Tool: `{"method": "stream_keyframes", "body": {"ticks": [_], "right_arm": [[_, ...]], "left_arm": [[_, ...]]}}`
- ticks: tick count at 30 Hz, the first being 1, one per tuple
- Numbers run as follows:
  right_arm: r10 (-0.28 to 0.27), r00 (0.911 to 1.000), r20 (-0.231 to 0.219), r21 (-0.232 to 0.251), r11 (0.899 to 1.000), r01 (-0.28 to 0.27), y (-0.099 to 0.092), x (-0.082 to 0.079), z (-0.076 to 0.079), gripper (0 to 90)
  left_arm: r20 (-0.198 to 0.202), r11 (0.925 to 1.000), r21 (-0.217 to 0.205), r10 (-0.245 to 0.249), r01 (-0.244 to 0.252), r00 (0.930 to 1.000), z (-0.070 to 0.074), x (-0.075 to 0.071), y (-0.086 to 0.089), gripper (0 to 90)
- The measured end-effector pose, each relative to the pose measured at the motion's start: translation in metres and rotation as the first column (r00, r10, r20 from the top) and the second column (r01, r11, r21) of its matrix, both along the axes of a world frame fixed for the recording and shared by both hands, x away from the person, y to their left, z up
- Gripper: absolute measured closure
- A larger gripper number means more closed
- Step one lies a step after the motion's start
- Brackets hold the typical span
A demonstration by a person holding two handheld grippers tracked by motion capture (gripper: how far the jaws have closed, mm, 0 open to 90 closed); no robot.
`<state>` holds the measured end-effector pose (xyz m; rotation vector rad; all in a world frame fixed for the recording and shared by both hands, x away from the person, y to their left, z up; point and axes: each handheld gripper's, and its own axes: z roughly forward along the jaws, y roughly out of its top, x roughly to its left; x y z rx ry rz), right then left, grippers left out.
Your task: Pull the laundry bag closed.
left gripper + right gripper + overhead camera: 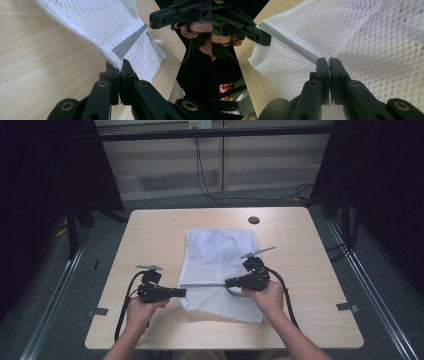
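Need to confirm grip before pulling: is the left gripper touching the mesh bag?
Touching. The left gripper view shows the left gripper shut on the mesh bag beside its grey zipper.

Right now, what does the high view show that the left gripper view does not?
The high view alone takes in the whole table, the dark round cap near its far edge, both forearms and the floor cables. The left gripper view alone shows, close up, the left gripper shut on the end of the grey zipper. Both show the white mesh bag and the right gripper at the zipper.

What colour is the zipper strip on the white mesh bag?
Grey; the zipper strip on the mesh bag shows best in the right gripper view.
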<state>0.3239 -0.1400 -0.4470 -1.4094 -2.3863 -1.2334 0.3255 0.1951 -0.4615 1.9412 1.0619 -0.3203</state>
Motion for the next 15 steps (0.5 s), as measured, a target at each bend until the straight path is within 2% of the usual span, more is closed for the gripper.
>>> {"method": "stream_keyframes", "body": {"ticks": [15], "right_arm": [[-0.008,1.0000,0.000,0.005,1.000,0.008,-0.0038,-0.0001,0.0001,87.1]], "left_arm": [[0.008,1.0000,0.007,0.000,0.000,1.0000,0.0007,-0.0005,-0.0001,88.3]]}}
